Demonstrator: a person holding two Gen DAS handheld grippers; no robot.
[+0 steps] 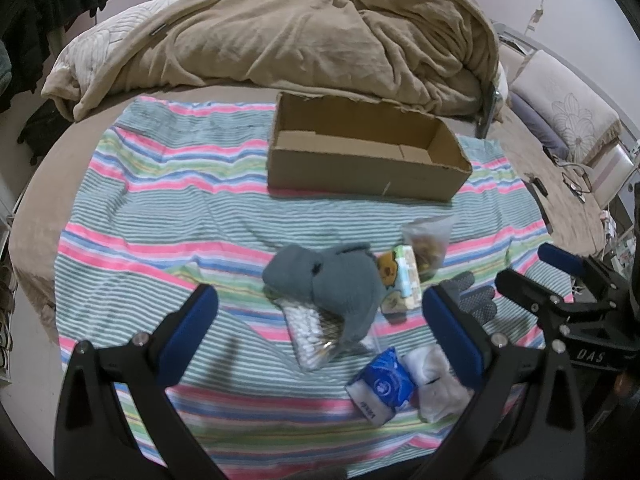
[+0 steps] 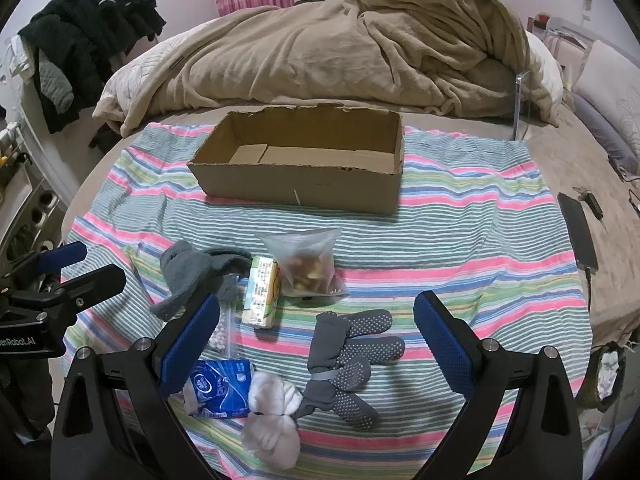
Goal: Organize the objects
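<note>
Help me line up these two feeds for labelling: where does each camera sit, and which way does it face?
Left wrist: sits on the left gripper, facing forward across the striped cloth toward the cardboard box; its own open fingers frame the view, the right gripper at the right edge.
Right wrist: sits on the right gripper, facing the same way over the grip socks; the left gripper shows at the left.
Shared: box, cloth, blue tissue pack.
</note>
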